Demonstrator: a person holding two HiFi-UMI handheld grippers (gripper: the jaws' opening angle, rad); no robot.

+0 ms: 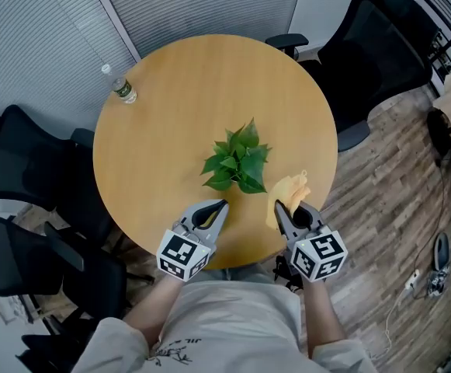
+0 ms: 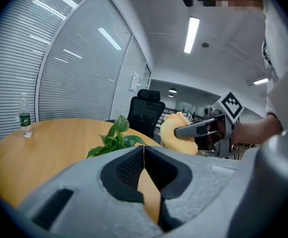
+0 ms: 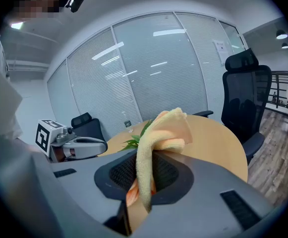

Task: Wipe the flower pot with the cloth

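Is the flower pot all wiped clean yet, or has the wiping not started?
Not started. Done: the yellow cloth is picked up, pinched in the right gripper. Now: both grippers hover at the table edge, short of the plant; the left gripper is shut and empty. Left: all the wiping. The cloth is clear of the plant, and leaves hide the pot.

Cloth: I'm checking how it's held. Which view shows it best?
Right gripper view: the cloth sits centre, close up, pinched between the right tongs. The head view shows a small yellow bunch; the left gripper view shows it sideways, partly hidden.
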